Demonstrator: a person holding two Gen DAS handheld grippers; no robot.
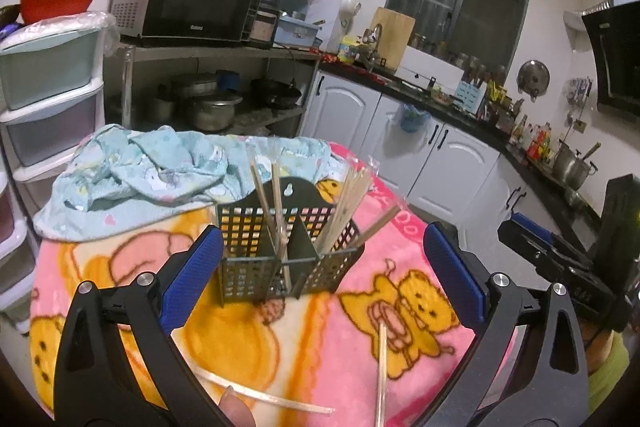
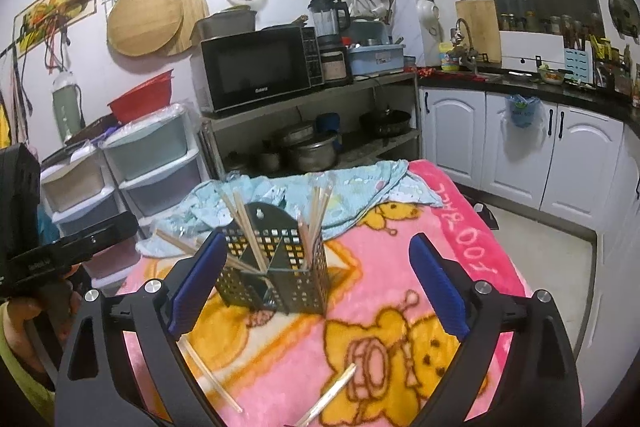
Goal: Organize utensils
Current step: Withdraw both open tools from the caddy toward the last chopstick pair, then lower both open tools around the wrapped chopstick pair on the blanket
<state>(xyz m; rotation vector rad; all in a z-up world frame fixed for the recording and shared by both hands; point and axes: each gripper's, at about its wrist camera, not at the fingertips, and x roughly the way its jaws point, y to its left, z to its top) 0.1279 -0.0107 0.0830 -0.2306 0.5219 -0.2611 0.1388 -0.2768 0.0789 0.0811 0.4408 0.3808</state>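
Observation:
A dark perforated utensil caddy (image 1: pixel 280 247) stands upright on a pink cartoon blanket (image 1: pixel 312 339), also in the right wrist view (image 2: pixel 276 267). Several wooden chopsticks (image 1: pixel 344 203) stand in its compartments. Two loose chopsticks lie on the blanket in front, one on the left (image 1: pixel 272 395) and one on the right (image 1: pixel 382 375); they show in the right wrist view too (image 2: pixel 210 375) (image 2: pixel 332 391). My left gripper (image 1: pixel 324 279) is open and empty, just in front of the caddy. My right gripper (image 2: pixel 318 291) is open and empty, at about the same distance.
A crumpled light-blue cloth (image 1: pixel 152 171) lies behind the caddy. Plastic drawers (image 1: pixel 48 95) stand at the left, a shelf with a microwave (image 1: pixel 192 3) and pots behind. White cabinets (image 2: pixel 520 147) and a crowded counter run along the right.

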